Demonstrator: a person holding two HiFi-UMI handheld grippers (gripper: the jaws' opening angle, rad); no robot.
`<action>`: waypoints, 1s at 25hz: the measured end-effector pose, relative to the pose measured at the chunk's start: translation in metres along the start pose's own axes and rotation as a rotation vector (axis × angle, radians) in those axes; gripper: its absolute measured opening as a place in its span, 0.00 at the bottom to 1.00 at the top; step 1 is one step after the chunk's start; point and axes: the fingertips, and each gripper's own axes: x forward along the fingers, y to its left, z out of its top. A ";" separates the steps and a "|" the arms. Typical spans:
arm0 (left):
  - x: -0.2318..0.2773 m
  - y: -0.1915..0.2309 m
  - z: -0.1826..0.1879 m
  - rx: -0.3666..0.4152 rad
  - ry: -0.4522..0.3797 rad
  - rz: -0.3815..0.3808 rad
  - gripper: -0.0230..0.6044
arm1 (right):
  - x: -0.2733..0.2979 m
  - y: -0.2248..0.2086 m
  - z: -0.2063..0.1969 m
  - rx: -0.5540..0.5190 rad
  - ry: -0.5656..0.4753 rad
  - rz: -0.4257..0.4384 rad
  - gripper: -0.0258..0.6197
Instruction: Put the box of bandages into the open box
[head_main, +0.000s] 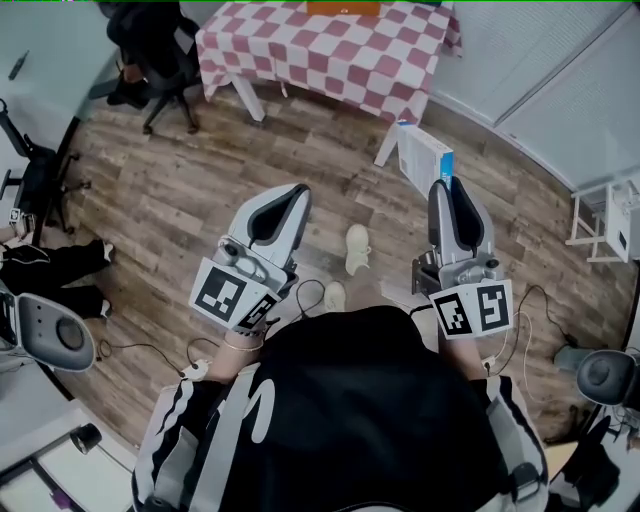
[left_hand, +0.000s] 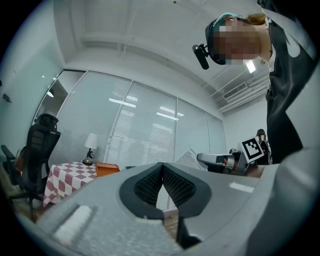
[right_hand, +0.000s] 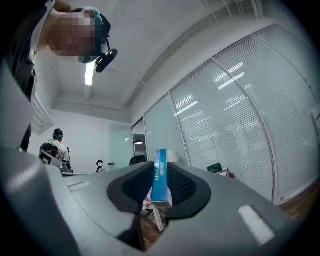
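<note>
The flat white-and-blue cardboard box of bandages (head_main: 422, 152) stands edge-on between the two dark ribbed pads of the right claw (head_main: 443, 188). Most of its length juts out past the tips, in the air over the brown wood-plank floor (head_main: 200, 180), on the side toward the counter draped in a red-and-white checked cloth (head_main: 330, 50).

In the head view the box shows a broad white face, with a blue band at the end nearest the claw. In the right gripper view the box (right_hand: 160, 175) turns its narrow blue edge, printed with white lettering, toward the camera and stands nearly upright.

The right claw (right_hand: 161, 184) is part-way closed — its pads press on the two broad faces of the box and hold it clear of everything else.

The left claw (head_main: 292, 195) hangs beside it over the same floor, well apart from the box. In the left gripper view the left claw (left_hand: 162, 172) has its pad tips drawn together and touching, with nothing caught between them.

On the counter, at the far edge, sits an orange rectangular box (head_main: 343, 8) — whether it is open cannot be told from here.
</note>
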 end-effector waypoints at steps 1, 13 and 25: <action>0.002 0.002 0.000 0.001 0.000 0.001 0.04 | 0.002 -0.001 0.000 0.001 -0.002 0.000 0.17; 0.050 0.035 0.004 0.016 -0.016 0.006 0.04 | 0.053 -0.032 0.001 0.003 -0.020 0.016 0.17; 0.102 0.072 0.006 0.020 -0.017 0.011 0.04 | 0.112 -0.063 -0.001 0.015 -0.021 0.032 0.17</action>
